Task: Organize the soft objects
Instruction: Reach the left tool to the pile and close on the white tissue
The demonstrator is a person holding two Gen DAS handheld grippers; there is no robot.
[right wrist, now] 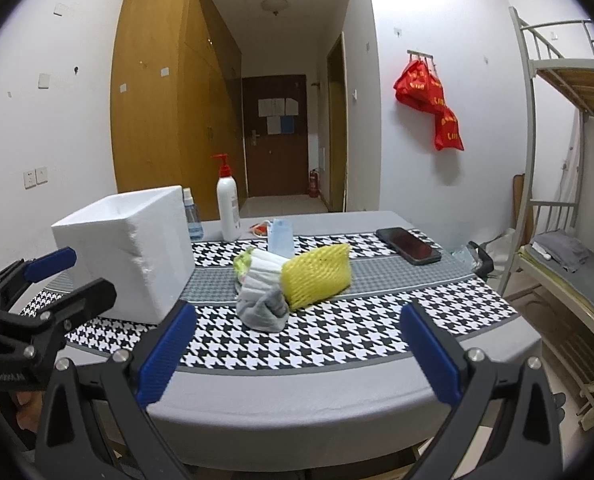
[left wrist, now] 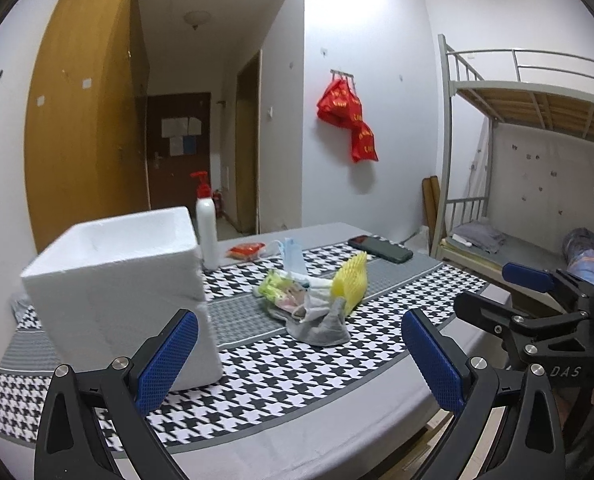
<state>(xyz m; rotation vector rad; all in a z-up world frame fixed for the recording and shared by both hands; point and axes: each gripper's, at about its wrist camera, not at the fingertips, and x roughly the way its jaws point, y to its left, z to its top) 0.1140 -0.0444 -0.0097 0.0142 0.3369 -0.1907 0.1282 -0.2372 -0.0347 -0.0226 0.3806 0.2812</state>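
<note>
Both grippers hover above the near edge of the counter (right wrist: 337, 396), jaws spread wide and holding nothing: the left gripper (left wrist: 299, 354) faces the foam box (left wrist: 125, 292), the right gripper (right wrist: 297, 354) faces the pile. That pile sits mid-counter on the houndstooth cloth (right wrist: 337, 340), just right of the box: a grey sock (right wrist: 263, 308) in front, yellow foam netting (right wrist: 317, 274) touching it, white socks (right wrist: 265, 264) behind. A phone (right wrist: 409, 245) lies farther right, a pump bottle (right wrist: 228, 208) behind the box.

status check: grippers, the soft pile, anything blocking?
Left hand-held gripper open, empty; right hand-held gripper open, empty. Soft pile, grey sock and yellow foam net, untouched on table. Foam box beside pile; path clear.
</note>
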